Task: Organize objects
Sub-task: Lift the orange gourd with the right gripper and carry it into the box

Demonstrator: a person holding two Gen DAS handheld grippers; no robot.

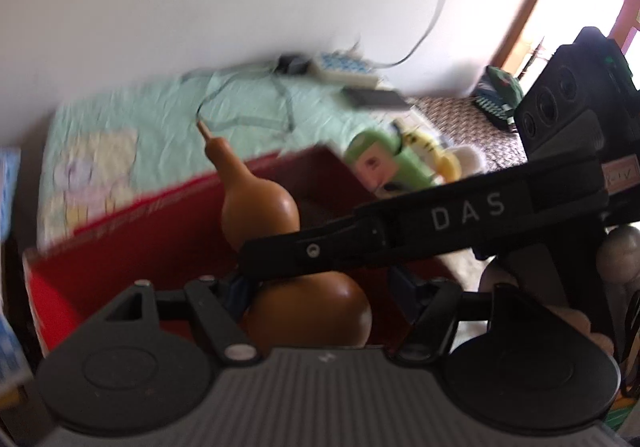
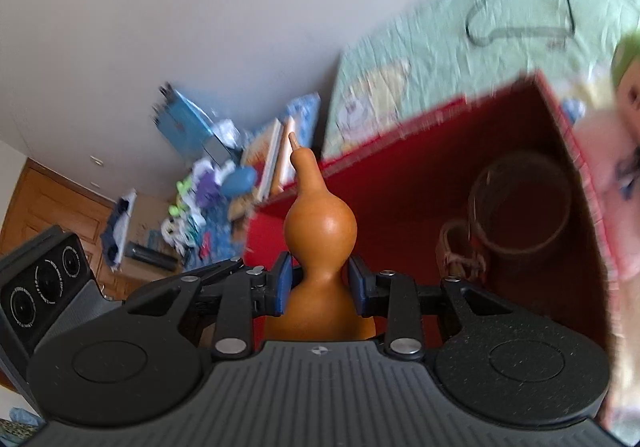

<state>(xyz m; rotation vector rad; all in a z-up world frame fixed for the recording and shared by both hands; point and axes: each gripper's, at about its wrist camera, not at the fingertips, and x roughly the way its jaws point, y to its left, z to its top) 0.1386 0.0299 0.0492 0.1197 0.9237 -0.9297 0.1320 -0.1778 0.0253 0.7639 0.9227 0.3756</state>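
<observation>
Right wrist view, green bedspread (image 2: 460, 59), red box (image 2: 400, 151), white wall (image 2: 200, 7).

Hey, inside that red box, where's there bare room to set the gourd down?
In the red box, the floor left of the brown mug, out to the box's left wall, looks bare. The right corner is crowded: the mug sits against the right wall. The gourd hides the floor nearest the jaws.

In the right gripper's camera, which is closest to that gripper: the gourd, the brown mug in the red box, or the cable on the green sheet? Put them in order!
1. Gourd: between the right gripper's blue pads, held at its waist.
2. Brown mug: inside the red box, to the right.
3. Cable: on the green sheet, beyond the box, upper right.
</observation>
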